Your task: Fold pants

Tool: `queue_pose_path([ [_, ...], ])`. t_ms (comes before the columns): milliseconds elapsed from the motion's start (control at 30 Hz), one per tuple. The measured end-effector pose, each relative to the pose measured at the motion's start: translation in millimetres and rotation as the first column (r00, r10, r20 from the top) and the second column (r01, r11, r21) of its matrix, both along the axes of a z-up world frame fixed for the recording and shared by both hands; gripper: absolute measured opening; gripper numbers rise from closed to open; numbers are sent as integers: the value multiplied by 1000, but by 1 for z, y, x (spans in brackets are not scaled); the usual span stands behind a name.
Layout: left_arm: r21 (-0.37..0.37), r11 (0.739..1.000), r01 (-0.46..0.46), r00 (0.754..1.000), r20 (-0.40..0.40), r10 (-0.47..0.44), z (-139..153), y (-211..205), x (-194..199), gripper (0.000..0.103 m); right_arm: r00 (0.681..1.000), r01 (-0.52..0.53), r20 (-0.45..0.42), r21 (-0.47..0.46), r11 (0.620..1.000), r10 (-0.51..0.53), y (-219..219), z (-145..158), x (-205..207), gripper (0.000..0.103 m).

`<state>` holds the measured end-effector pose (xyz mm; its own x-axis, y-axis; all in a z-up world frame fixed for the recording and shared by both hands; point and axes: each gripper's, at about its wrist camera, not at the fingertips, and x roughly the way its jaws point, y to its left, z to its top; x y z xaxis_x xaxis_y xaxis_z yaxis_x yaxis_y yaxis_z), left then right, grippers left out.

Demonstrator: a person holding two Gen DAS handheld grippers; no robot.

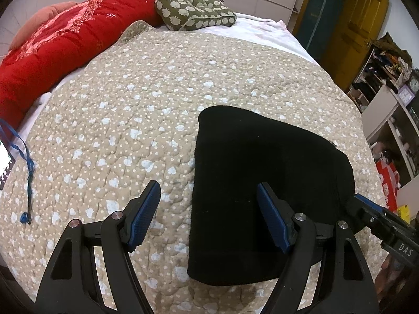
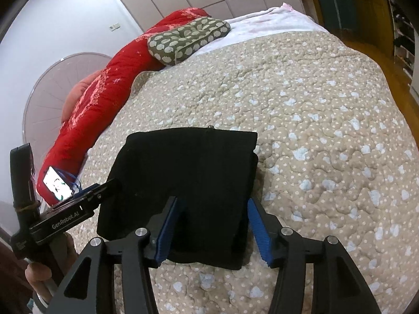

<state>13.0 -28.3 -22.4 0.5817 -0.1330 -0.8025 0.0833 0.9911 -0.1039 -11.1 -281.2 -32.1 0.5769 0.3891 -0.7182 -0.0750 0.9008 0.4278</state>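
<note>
The black pants [image 1: 264, 183] lie folded into a compact block on the beige quilted bedspread [image 1: 131, 99]; they also show in the right wrist view [image 2: 188, 180]. My left gripper [image 1: 208, 204] is open and empty, hovering over the pants' left edge, one finger over the quilt and one over the pants. My right gripper [image 2: 212, 222] is open and empty over the pants' near right corner. It appears at the pants' right edge in the left wrist view [image 1: 366, 209]. The left gripper shows at the pants' left edge in the right wrist view [image 2: 99, 191].
A red duvet [image 1: 52, 52] and a green patterned pillow [image 1: 193, 10] lie at the head of the bed. A phone with a blue lanyard [image 2: 59, 185] lies at the bed's left side. Shelves [image 1: 392, 104] and a yellow door [image 1: 358, 26] stand to the right.
</note>
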Motion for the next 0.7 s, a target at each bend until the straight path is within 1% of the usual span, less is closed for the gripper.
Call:
queue_pose_path([
  [100,-20,1000,6,1000,-8,-6,-2,3,2,78,1000,3,-5,-3,1000,-3,-1,-2,4,59],
  [333,-28,1000,6,1000,-22,-7,-3,4,5,78,1000,11,-24,20,1000,-10,-7,-8,7,60],
  [433,-28,999,14,1000,-21,-14,-3,5,5,78,1000,16,-23,43,999,-15,-9,-9,7,60],
  [600,-84,996,25,999,-40,-28,-5,15,7,78,999,13,-32,54,998,-11,-9,-17,7,63],
  [700,-111,993,26,998,-49,-32,-7,20,7,79,999,14,-34,79,997,-11,-11,-21,8,65],
])
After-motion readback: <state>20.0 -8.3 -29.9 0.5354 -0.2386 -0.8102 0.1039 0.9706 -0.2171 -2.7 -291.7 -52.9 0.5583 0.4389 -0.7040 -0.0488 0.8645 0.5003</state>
